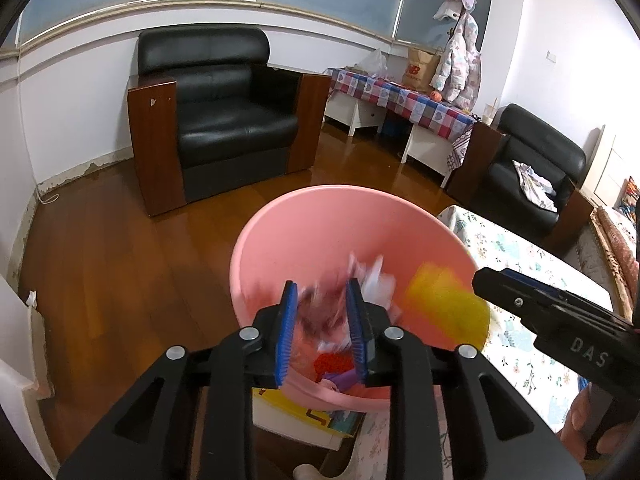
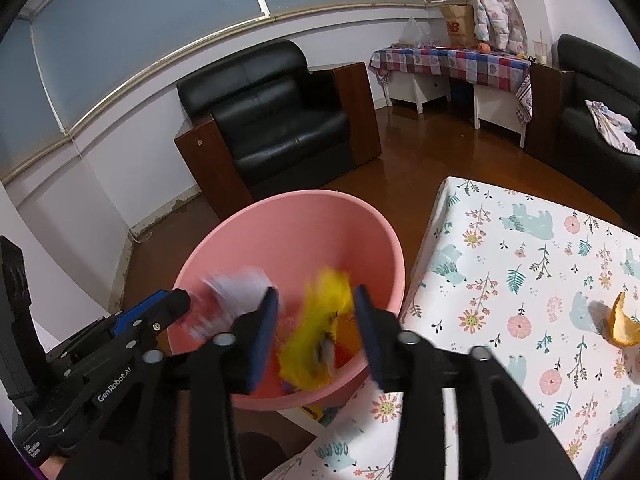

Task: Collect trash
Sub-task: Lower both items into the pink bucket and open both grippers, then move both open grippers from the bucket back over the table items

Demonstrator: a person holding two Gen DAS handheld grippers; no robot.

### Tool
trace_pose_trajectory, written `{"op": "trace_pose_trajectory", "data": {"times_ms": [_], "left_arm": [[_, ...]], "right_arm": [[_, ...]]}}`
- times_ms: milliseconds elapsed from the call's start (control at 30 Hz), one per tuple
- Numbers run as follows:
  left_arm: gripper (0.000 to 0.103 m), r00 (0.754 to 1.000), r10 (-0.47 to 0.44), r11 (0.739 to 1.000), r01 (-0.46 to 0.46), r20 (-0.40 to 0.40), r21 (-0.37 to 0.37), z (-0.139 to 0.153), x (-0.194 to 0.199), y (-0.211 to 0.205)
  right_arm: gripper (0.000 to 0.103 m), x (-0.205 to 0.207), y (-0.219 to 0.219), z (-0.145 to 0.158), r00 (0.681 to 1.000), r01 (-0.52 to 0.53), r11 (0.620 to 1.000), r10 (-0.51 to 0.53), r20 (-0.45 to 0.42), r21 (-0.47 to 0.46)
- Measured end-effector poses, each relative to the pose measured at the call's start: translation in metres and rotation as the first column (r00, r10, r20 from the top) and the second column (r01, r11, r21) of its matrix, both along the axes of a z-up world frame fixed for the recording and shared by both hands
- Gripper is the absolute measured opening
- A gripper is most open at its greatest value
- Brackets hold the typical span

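Note:
A pink bin (image 1: 320,194) (image 2: 304,197) stands on the floor beside the table, with colourful scraps at its bottom. My left gripper (image 1: 321,286) hovers over the bin's near side with its jaws apart. A blurred white and pink wrapper (image 1: 372,278) (image 2: 236,284) hangs loose between and just beyond the pads, which do not press on it. My right gripper (image 2: 316,292) is open above the bin. A blurred yellow piece of trash (image 2: 316,336) (image 1: 444,304) sits in the gap, clear of both pads. An orange peel (image 2: 624,324) lies on the table.
A table with a floral cloth (image 2: 520,260) (image 1: 524,268) borders the bin on the right. A black armchair (image 1: 224,120) stands behind it on the wooden floor. A second armchair (image 1: 532,176) and a checked-cloth bench (image 1: 400,100) line the far wall.

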State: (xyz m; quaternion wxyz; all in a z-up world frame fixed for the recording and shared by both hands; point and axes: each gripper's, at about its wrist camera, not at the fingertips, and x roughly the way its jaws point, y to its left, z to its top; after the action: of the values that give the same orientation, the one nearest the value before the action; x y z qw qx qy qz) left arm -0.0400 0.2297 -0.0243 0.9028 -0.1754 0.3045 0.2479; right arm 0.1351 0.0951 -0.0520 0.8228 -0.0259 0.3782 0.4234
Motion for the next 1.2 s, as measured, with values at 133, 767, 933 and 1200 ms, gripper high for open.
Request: {"op": "trace_pose_trajectory", "data": {"times_ms": [133, 767, 933, 1200], "left_arm": [[0.029, 1.000, 0.007, 1.000, -0.006, 0.002, -0.003, 0.000, 0.000, 0.001], [0.046, 0.998, -0.052, 0.998, 0.052, 0.019, 0.025, 0.016, -0.002, -0.022], [0.046, 0.997, -0.068, 0.997, 0.067, 0.021, 0.046, 0.022, -0.006, -0.033], [0.047, 0.997, -0.073, 0.996, 0.072, 0.024, 0.048, 0.026, -0.009, -0.039]], "right_arm": [[0.043, -0.002, -0.002, 0.002, 1.000, -0.005, 1.000, 0.005, 0.019, -0.002], [0.056, -0.024, -0.034, 0.016, 0.997, -0.025, 0.999, 0.023, 0.073, 0.030], [0.057, -0.030, -0.042, 0.017, 0.998, -0.026, 0.999, 0.024, 0.066, 0.035], [0.059, -0.039, -0.055, 0.025, 0.996, -0.029, 0.998, 0.024, 0.088, 0.058]]}}
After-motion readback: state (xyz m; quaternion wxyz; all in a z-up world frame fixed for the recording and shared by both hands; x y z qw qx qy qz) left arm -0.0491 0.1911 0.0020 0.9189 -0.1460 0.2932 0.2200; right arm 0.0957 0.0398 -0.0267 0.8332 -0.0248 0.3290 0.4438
